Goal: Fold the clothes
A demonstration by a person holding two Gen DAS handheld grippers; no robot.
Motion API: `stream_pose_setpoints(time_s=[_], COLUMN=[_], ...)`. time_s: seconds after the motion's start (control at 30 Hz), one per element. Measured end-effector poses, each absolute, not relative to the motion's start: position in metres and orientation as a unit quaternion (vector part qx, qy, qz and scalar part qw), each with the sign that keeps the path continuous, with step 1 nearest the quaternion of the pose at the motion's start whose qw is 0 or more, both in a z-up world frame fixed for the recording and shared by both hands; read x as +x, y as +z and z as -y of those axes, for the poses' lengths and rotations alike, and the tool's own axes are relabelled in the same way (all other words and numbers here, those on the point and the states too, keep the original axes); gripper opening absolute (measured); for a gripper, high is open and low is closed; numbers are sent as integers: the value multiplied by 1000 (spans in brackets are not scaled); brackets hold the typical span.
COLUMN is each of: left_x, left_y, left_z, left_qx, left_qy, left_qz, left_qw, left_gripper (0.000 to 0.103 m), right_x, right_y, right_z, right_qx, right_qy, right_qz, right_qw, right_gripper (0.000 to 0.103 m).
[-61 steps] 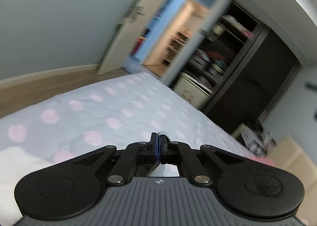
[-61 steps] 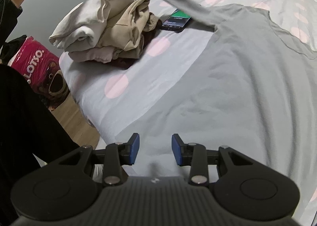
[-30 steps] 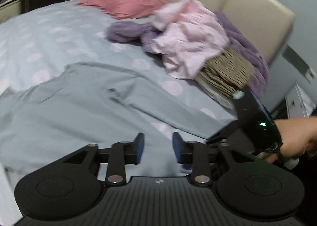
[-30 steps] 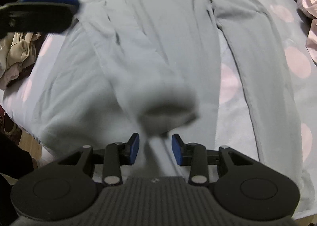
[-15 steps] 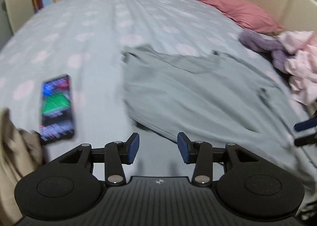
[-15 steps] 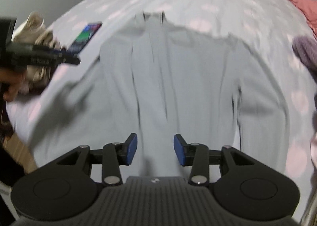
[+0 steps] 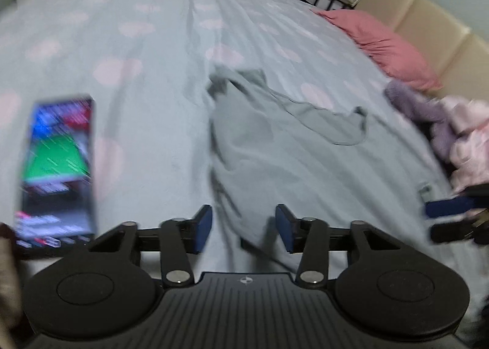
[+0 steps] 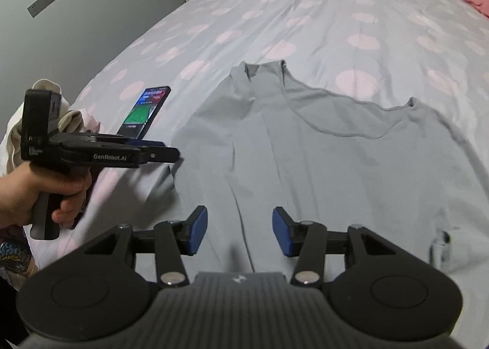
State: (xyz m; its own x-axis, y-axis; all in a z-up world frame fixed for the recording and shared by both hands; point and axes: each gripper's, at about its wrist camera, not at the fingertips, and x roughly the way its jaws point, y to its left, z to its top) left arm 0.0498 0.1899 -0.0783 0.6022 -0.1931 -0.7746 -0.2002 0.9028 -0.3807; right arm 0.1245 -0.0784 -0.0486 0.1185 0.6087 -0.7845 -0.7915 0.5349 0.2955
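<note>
Nearest to me, the right gripper hangs just above the bed with its blue-padded fingers spread wide and nothing between them. Right under it, running off toward twelve o'clock, lies the grey long-sleeved top, spread mostly flat on the bedspread, its wide neckline at the far end and one side turned in along a lengthwise crease.

Over at nine o'clock from the right gripper, a hand grips the handle of the left gripper, which points across toward the top's near edge. Seen from its own camera, the left gripper is also spread apart and empty, hovering over the top's left edge; that view is smeared with motion.

Farther out at ten o'clock, a phone lies face up on the spread with its screen lit, just beside a heap of pale clothes at the bed's edge.

Off at two o'clock in the left camera's view sit a mound of pink and purple clothes, a pink pillow and, behind them, a beige padded headboard.
</note>
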Motion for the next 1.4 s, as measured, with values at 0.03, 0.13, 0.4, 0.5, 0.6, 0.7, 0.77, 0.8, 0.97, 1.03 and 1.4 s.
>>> stream_pose_setpoints(time_s=[0.03,0.13,0.4,0.5,0.6,0.7,0.77,0.8,0.97,1.03,1.4], left_x=[50,42,11,13,19,25,29,31,30,26,22], left_y=[-81,-82,-88,-82,-84,-85,-87,-87,-87,-82,-53], left_z=[-194,-205,-207,-208,-210,-212,-213,-214,-216,-211,-195], left_qx=[-233,-248,-253,-248,-254,-261,-265,-267,-265,-231,-165], left_qy=[8,44,110,121,106,88,77,71,78,97,142], left_qz=[-447,-424,-412,-392,-391,-390,-390,-390,-392,-385,-385], left_qw=[863,870,869,877,878,879,879,878,878,888,897], left_gripper=[20,2,6,11,15,18,18,18,2,1,26], right_x=[124,123,144,153,158,163,171,175,184,180,180], right_y=[-50,-50,-45,-50,-58,-68,-77,-82,-100,-99,-67], right_z=[77,72,26,-5,-29,-48,-57,-61,-66,-64,-4], right_qx=[-99,-96,-117,-143,-149,-163,-157,-152,-141,-143,-73], right_qy=[474,479,478,474,478,488,491,488,504,512,471], right_qz=[-468,-469,-434,-417,-412,-402,-402,-408,-448,-438,-441], right_qw=[739,736,755,763,761,758,757,756,725,725,760], right_gripper=[51,51,51,51,51,50,50,50,1,1,45])
